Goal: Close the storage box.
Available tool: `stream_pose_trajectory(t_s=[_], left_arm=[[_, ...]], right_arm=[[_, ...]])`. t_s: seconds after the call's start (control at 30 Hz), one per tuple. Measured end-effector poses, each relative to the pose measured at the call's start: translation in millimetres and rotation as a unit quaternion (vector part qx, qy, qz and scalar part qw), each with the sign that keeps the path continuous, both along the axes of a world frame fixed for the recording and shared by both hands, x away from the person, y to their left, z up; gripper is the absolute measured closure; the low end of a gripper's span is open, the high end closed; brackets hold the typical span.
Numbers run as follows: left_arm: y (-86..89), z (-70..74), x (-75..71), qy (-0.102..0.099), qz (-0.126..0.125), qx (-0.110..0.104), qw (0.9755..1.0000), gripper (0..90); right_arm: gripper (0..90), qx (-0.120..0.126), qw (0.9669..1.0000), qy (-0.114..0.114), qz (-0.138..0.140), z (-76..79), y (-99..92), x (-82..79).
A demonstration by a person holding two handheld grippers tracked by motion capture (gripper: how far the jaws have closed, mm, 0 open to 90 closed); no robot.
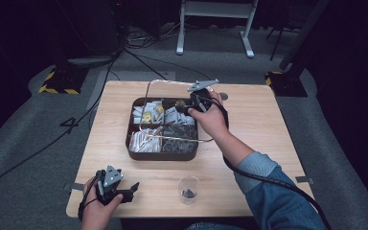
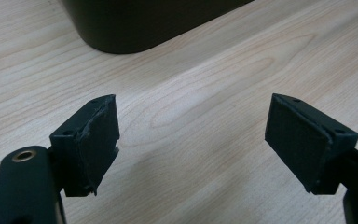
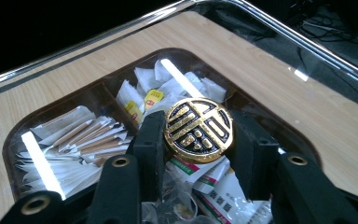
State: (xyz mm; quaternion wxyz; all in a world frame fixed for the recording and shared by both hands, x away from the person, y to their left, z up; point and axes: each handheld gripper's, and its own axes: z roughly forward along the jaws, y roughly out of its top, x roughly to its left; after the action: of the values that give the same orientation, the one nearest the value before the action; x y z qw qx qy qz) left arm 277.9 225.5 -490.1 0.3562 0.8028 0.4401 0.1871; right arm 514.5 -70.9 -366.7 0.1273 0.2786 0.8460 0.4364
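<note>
Gold emblem on the round knob point(image 3: 198, 129); no legible words.

On the one wooden table point(image 1: 249, 143) there is one dark tray point(image 1: 160, 154) split into four compartments, all four holding packets or sachets too many and too jumbled to count. One clear lid point(image 1: 149, 91) with one gold-and-black round knob point(image 3: 198, 129) hangs over the tray. One clear cup point(image 1: 189, 189) stands near the table's near edge with one small dark thing in it. Two grippers are in play, the left gripper point(image 1: 124, 191) and the right gripper point(image 1: 191, 106), each in one hand.
</note>
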Motion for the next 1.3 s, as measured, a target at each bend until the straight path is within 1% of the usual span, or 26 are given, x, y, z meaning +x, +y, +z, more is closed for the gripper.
stream_pose_trajectory(t_s=[0.1, 0.33, 0.43, 0.77, 0.97, 1.03, 1.3], left_arm=[[0.6, 0.8, 0.2, 0.000, 0.003, -0.003, 1.0000, 18.0], [-1.7, 0.4, 1.8, -0.001, -0.002, -0.003, 1.0000, 18.1], [-1.6, 0.5, 1.8, -0.001, -0.004, -0.001, 1.0000, 18.1], [-0.7, 1.0, 1.6, -0.001, -0.004, -0.003, 1.0000, 18.1], [-0.9, 1.1, 1.7, 0.001, -0.005, -0.004, 1.0000, 18.1], [-0.8, 1.3, 2.0, -0.001, -0.007, -0.001, 1.0000, 18.1], [-1.3, 1.5, 1.3, 0.000, -0.005, -0.006, 1.0000, 18.1]], right_arm=[[58.7, -0.006, 1.0000, 0.004, 0.004, -6.5, 7.9, 0.3], [58.7, -0.015, 0.9998, 0.011, 0.012, -19.2, 22.9, 0.4], [58.7, -0.023, 0.9996, 0.011, 0.011, -24.2, 28.1, 1.4], [58.6, -0.034, 0.9991, 0.015, 0.019, -42.2, 40.7, 3.3], [58.6, -0.039, 0.9988, 0.013, 0.025, -48.7, 44.9, 3.0], [58.6, -0.042, 0.9987, 0.013, 0.027, -49.9, 47.0, 2.9], [58.6, -0.047, 0.9982, 0.013, 0.034, -55.9, 57.0, 2.6]])
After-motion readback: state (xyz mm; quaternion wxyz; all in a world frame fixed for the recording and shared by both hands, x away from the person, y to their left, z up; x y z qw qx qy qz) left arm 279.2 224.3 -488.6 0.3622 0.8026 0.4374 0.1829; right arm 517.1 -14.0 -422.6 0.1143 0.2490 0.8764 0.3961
